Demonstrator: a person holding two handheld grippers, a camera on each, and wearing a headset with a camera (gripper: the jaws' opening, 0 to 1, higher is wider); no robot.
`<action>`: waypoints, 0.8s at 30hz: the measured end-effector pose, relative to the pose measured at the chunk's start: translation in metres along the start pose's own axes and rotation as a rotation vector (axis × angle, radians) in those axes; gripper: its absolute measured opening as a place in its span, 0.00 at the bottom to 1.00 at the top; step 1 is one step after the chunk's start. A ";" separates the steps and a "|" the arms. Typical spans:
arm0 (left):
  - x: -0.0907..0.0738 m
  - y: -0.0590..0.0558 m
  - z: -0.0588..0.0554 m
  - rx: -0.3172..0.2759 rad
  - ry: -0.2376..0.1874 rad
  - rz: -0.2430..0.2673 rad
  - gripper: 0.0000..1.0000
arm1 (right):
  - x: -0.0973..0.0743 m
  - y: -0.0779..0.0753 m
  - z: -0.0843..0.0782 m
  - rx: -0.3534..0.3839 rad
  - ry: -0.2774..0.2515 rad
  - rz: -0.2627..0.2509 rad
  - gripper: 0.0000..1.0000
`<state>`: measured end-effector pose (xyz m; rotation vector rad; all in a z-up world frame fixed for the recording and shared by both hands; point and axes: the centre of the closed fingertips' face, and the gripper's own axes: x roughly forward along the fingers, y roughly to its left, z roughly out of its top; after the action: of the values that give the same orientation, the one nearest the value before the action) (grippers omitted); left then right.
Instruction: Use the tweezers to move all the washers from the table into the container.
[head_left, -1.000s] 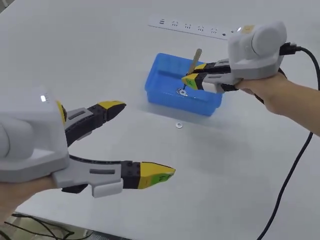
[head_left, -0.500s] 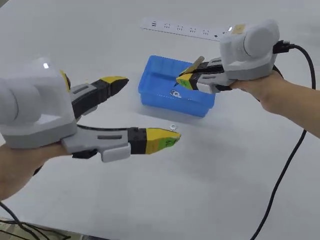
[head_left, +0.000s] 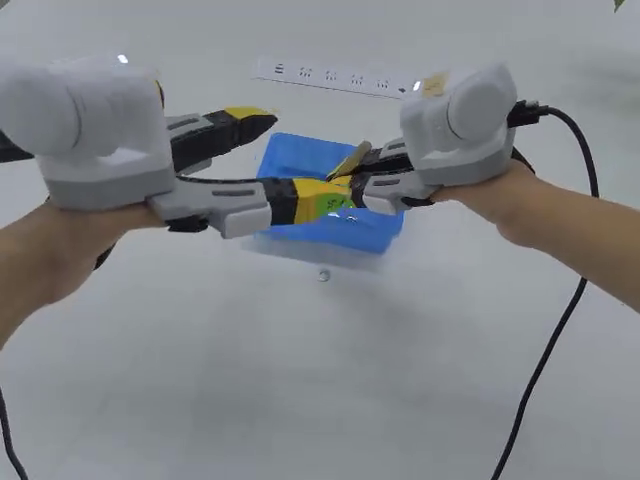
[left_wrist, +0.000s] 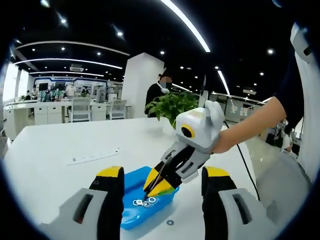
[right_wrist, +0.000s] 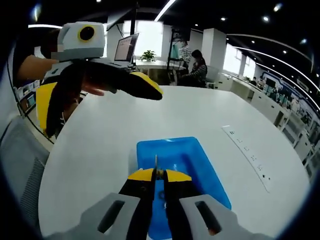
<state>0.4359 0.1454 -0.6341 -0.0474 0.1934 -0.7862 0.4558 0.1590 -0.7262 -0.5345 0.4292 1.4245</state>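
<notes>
Your left gripper (head_left: 297, 157) is up over the blue container (head_left: 300, 230), jaws spread wide with nothing between them. One yellow tip reaches across the container's far side, and the other crosses in front of its near wall. Your right gripper (right_wrist: 157, 175) comes in from the right with its jaws pinched narrow on the tweezers (right_wrist: 156, 164). In the left gripper view, the tweezers slant down into the container, their points right at a small cluster of washers (left_wrist: 142, 202) on its floor. I can't tell whether they're gripping one. The container sits well in from the edges of the white tabletop (head_left: 200, 380), on the near side of the power strip (head_left: 330, 77), which lies toward the far edge. One loose washer (head_left: 323, 275) lies flat on the tabletop just beside the container's near wall, apart from both grippers. A black cable (head_left: 560, 290) trails from your right gripper down toward the tabletop's near edge.
</notes>
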 end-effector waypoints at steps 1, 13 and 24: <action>0.004 0.001 0.001 0.007 0.000 -0.014 0.62 | 0.000 0.001 0.000 -0.003 0.000 0.002 0.07; 0.033 -0.004 -0.008 0.104 0.103 -0.134 0.44 | -0.001 0.012 0.002 -0.067 0.019 0.033 0.07; 0.036 -0.023 -0.025 0.217 0.223 -0.287 0.19 | 0.000 0.012 0.001 -0.095 0.027 0.041 0.07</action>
<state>0.4396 0.1042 -0.6620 0.2230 0.3153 -1.0956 0.4440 0.1599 -0.7266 -0.6253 0.3976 1.4833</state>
